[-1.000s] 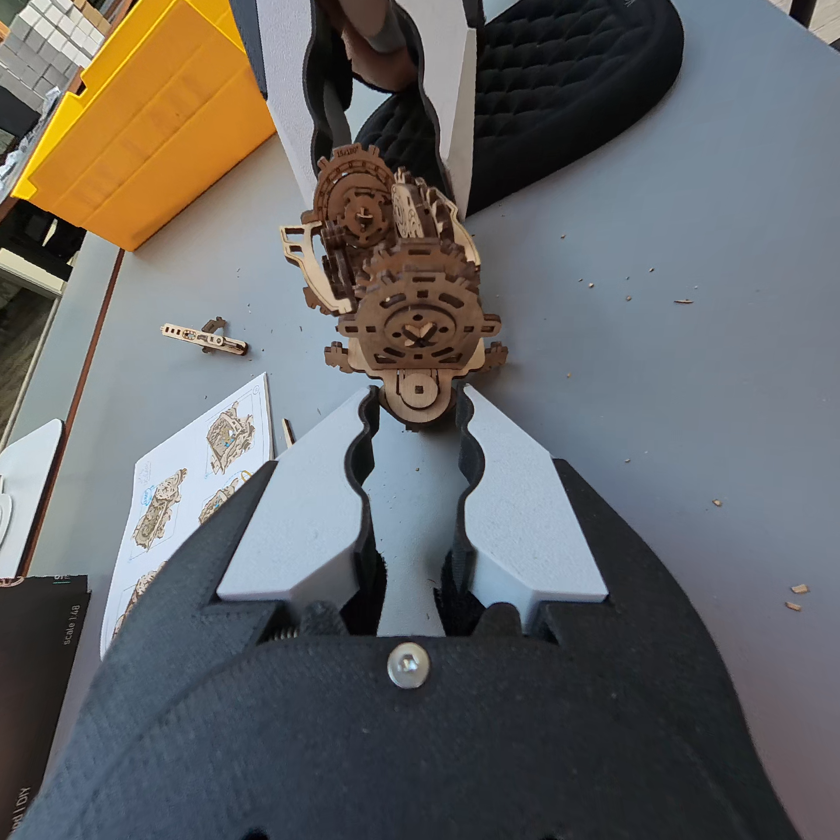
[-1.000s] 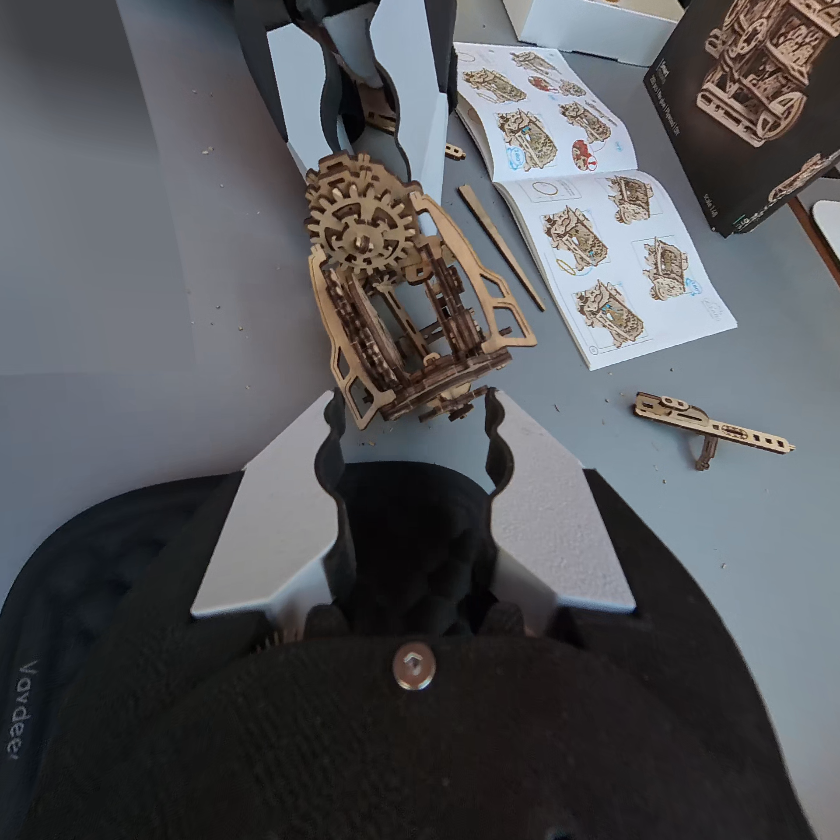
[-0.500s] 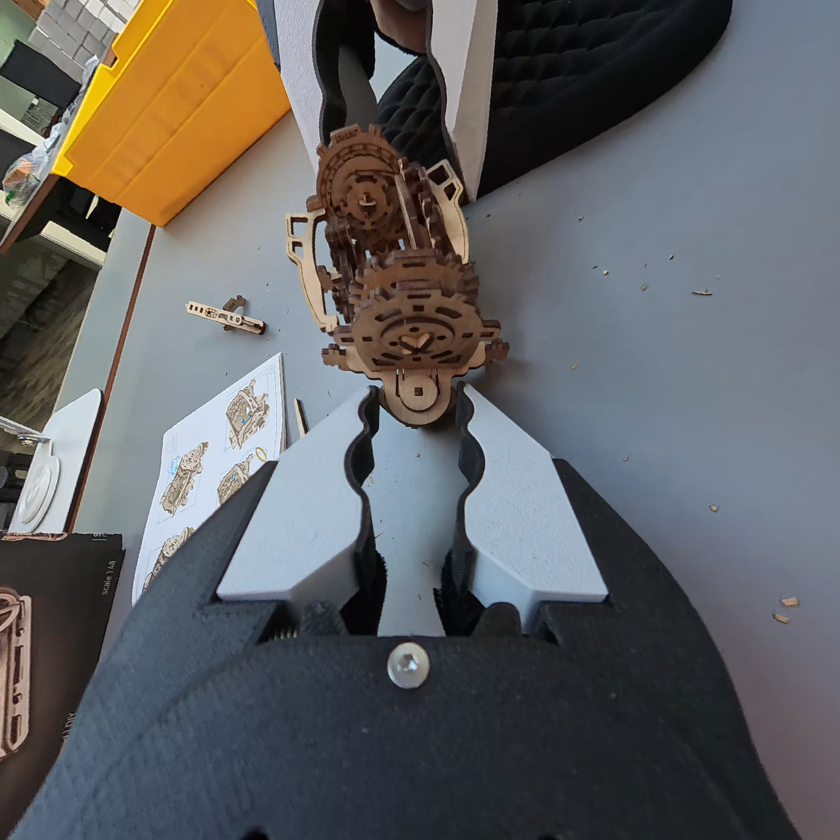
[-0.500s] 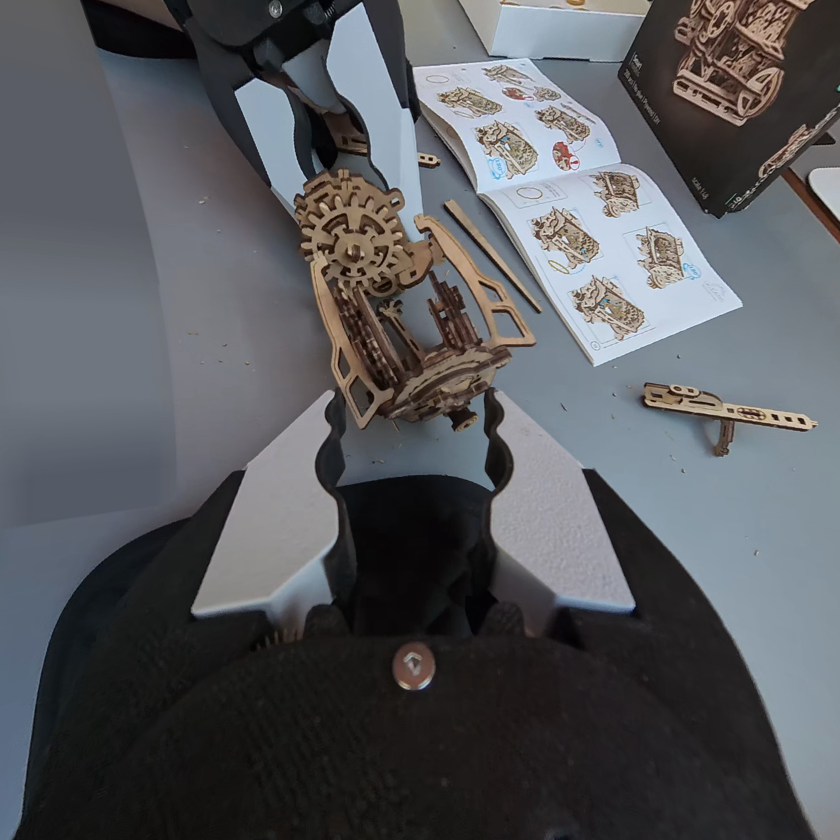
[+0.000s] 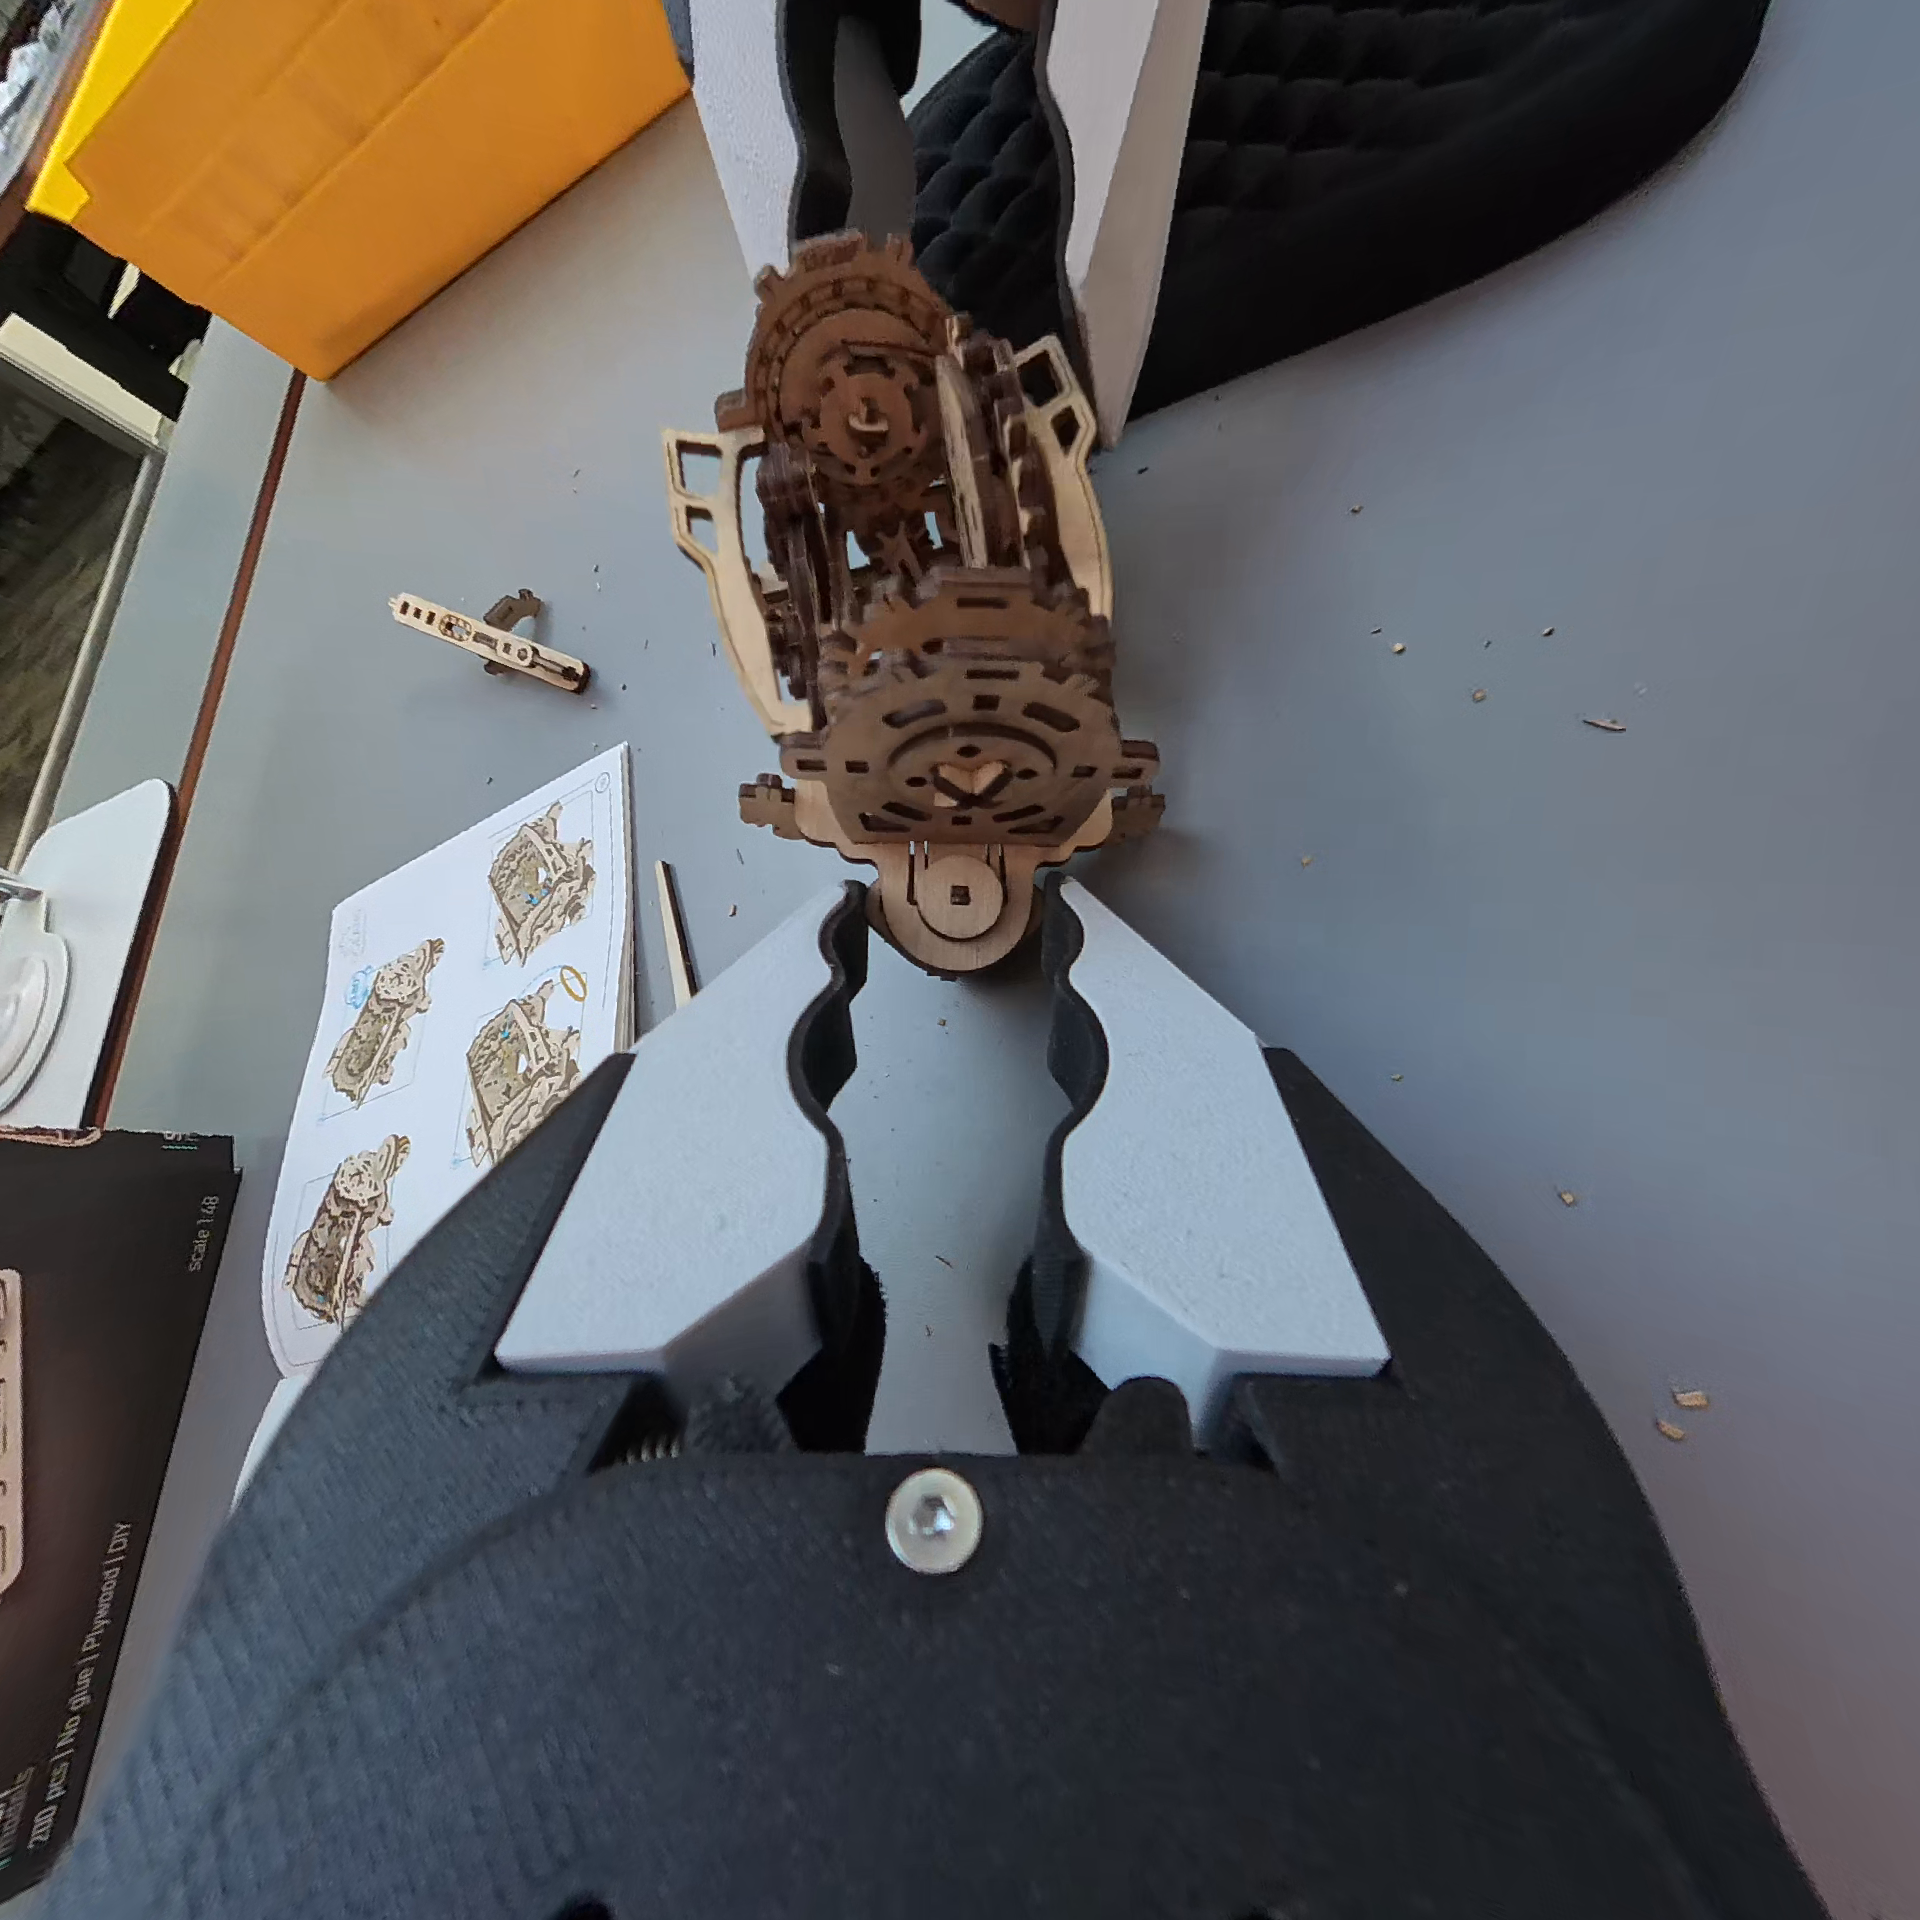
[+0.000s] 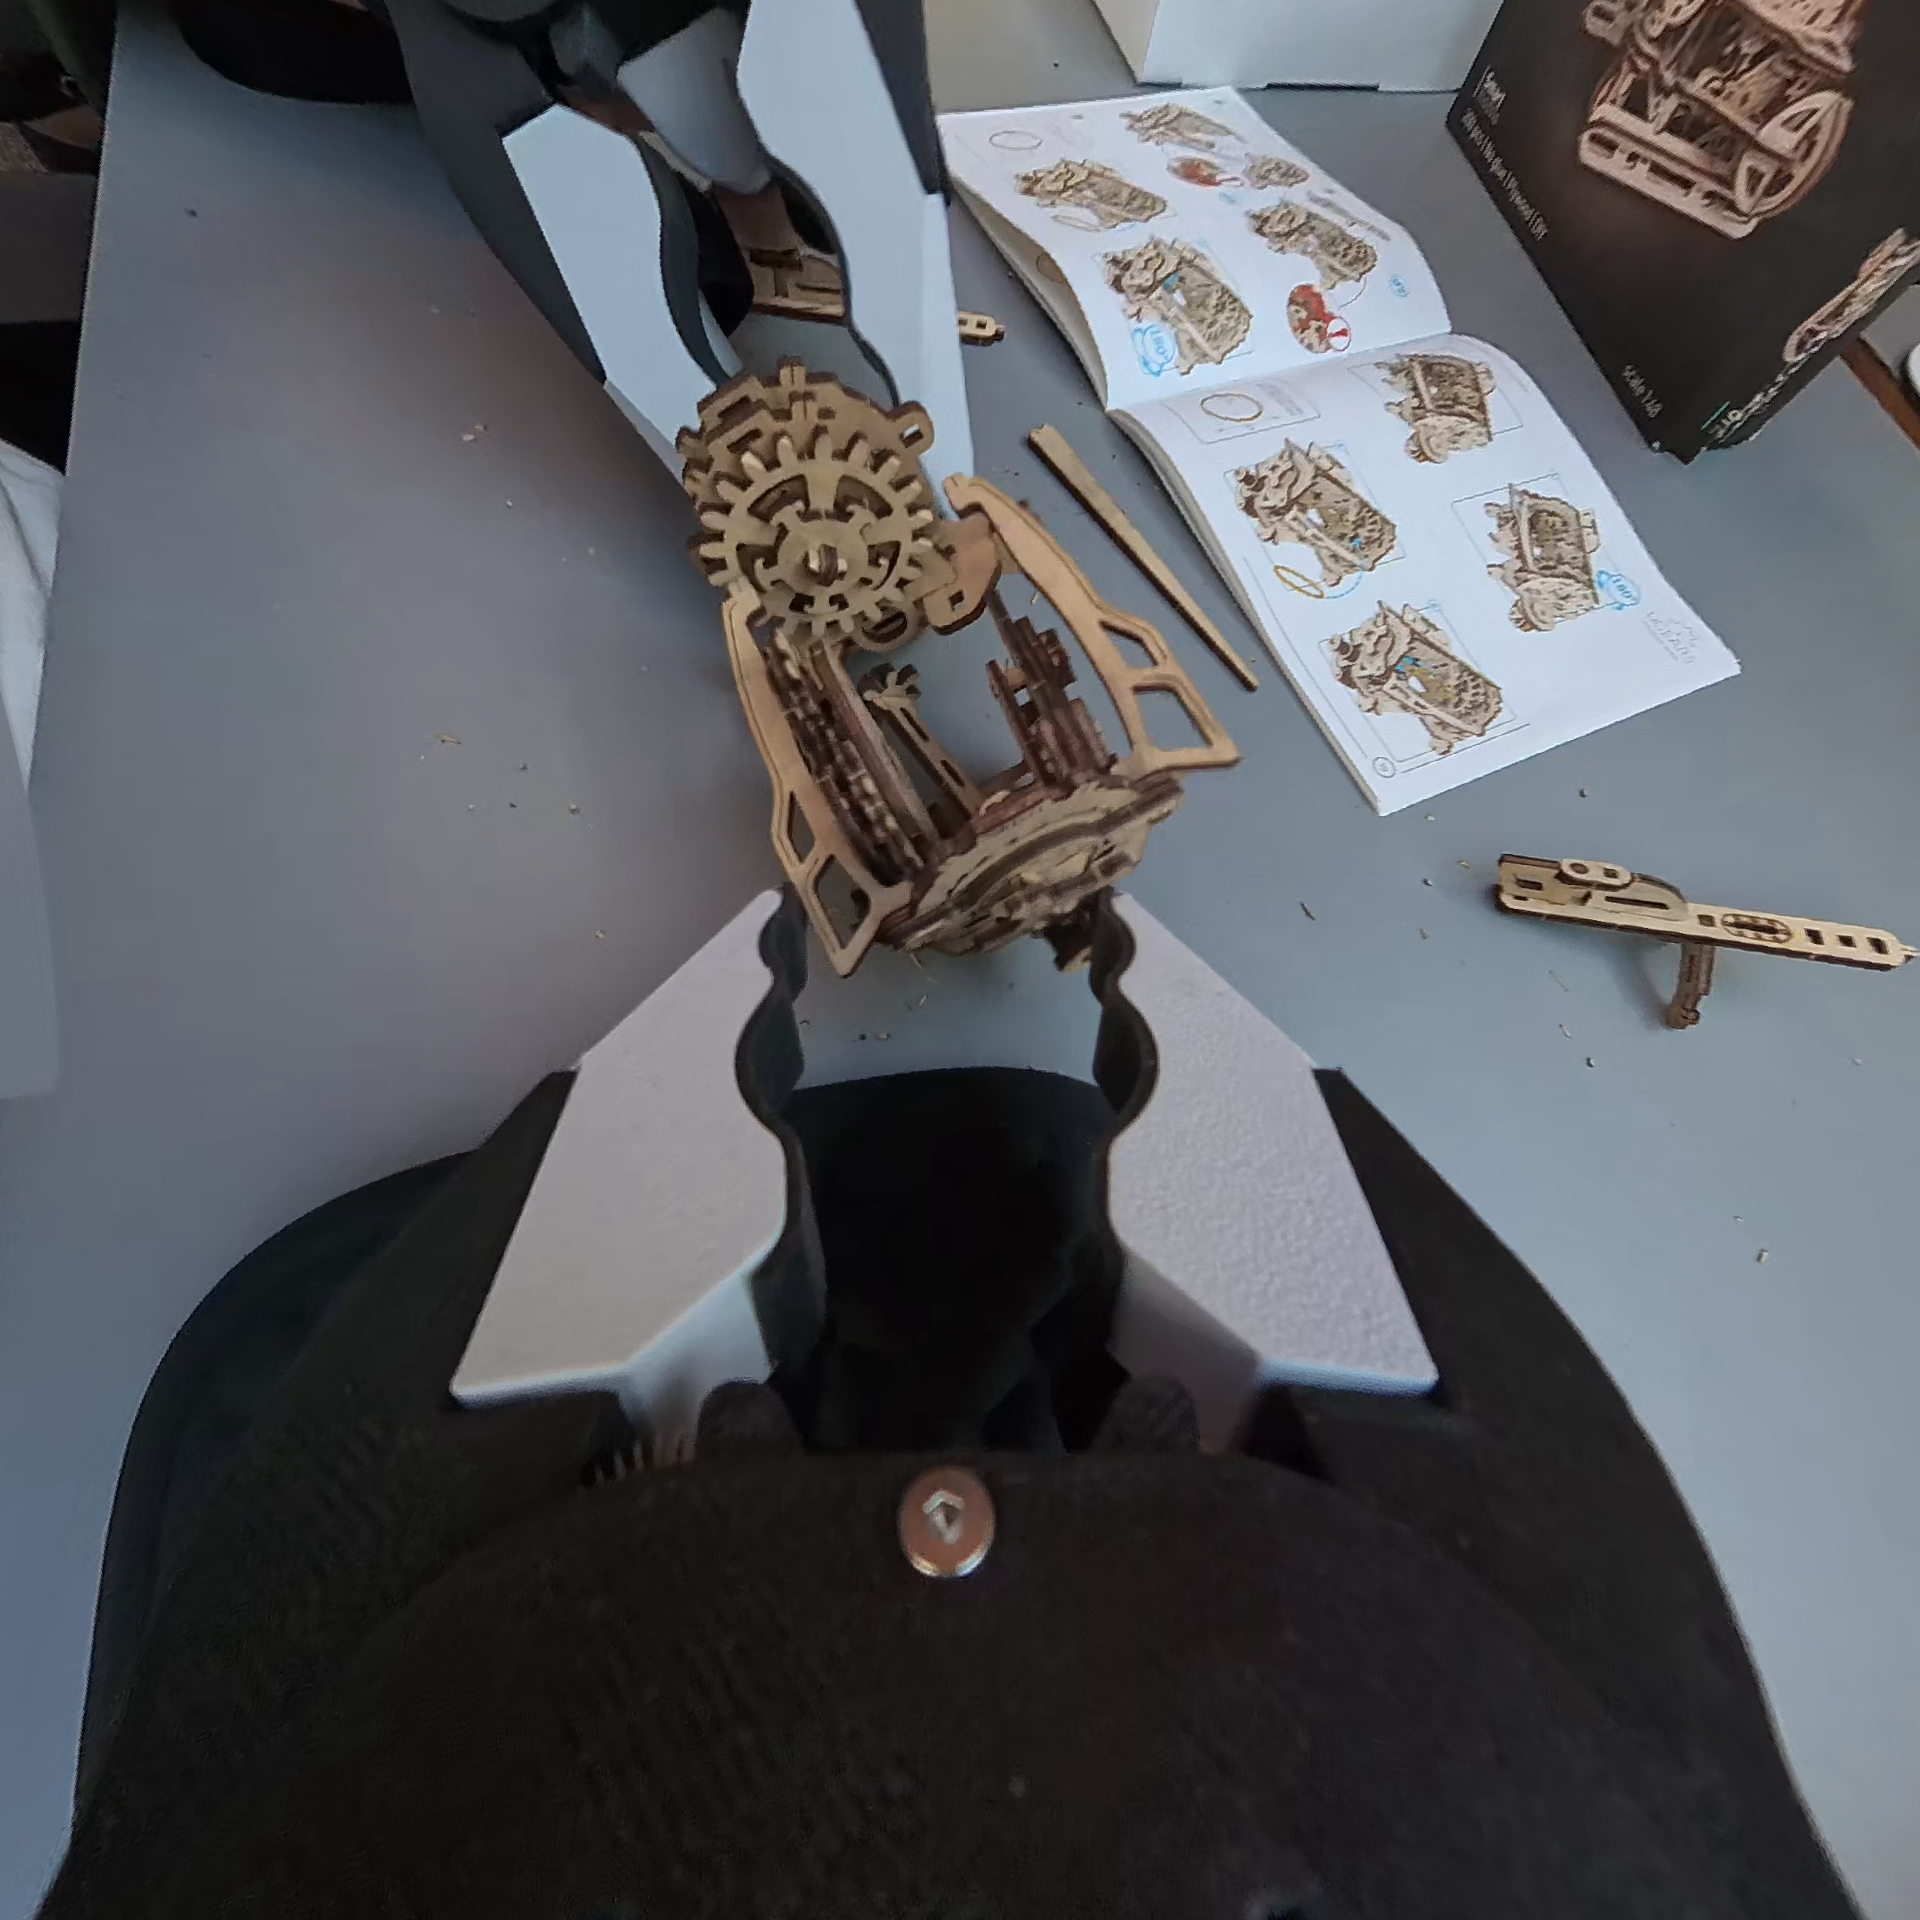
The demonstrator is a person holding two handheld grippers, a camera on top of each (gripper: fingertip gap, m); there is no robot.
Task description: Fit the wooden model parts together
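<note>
A wooden gear model (image 5: 935,644) hangs above the grey table (image 5: 1507,935), held at both ends. My left gripper (image 5: 951,899) is shut on the round tab at the model's near end. In the right wrist view my right gripper (image 6: 943,925) is shut on the model's (image 6: 935,748) flat base, with the large gear wheel at the far end. The right gripper's white fingers (image 5: 1127,208) show behind the model in the left wrist view. A loose wooden lever part (image 6: 1694,925) lies on the table, also in the left wrist view (image 5: 488,644).
An open instruction booklet (image 6: 1351,416) and a thin wooden stick (image 6: 1143,571) lie beside the model. A black product box (image 6: 1704,208) and a white box (image 6: 1278,42) stand farther off. A yellow bin (image 5: 343,156) and a black quilted pad (image 5: 1403,156) lie beyond. Wood crumbs dot the table. Across from one pair of fingers to the other is roughly 8 cm. To the thin wooden stick (image 6: 1143,571): left tips about 6 cm, right tips about 12 cm.
Both grippers stay shut on the model. The model has tilted and rolled a little between them, and both views have shifted slightly over the table.
</note>
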